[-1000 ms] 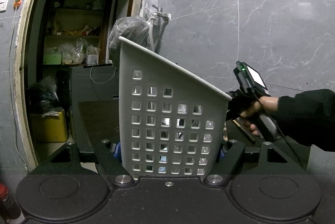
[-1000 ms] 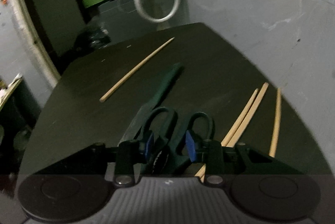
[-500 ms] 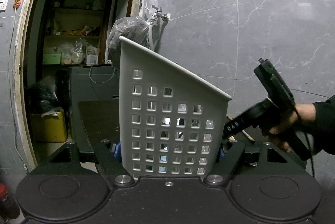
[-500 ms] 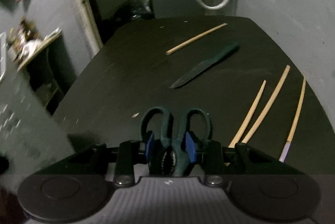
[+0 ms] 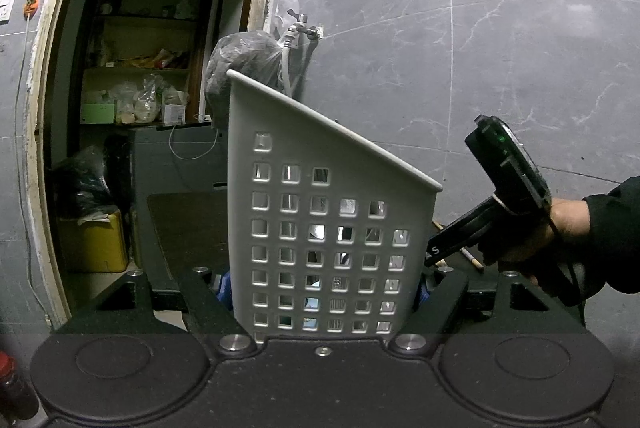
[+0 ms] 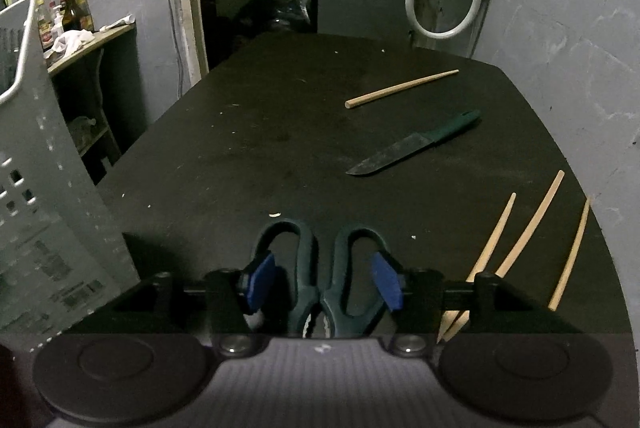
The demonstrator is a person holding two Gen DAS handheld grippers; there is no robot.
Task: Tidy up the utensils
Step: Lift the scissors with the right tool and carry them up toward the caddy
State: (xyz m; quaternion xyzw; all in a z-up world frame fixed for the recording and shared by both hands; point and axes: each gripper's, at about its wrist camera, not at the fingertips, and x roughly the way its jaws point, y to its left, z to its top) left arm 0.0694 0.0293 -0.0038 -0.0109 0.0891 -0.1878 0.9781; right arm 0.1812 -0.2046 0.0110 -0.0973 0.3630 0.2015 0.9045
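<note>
Left gripper (image 5: 322, 304) clamps white perforated basket (image 5: 320, 228), tilted. Right gripper (image 6: 322, 282) jaws just been opening — pads clear of scissors (image 6: 320, 272) handles between them. Judgement: release only over basket mouth, blades down.

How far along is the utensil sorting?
Done: nothing visibly in the basket, clamped in the left gripper. In hand: scissors between the right gripper jaws, which have just been opening; grip unclear. Left: knife, four chopsticks on the table.
</note>
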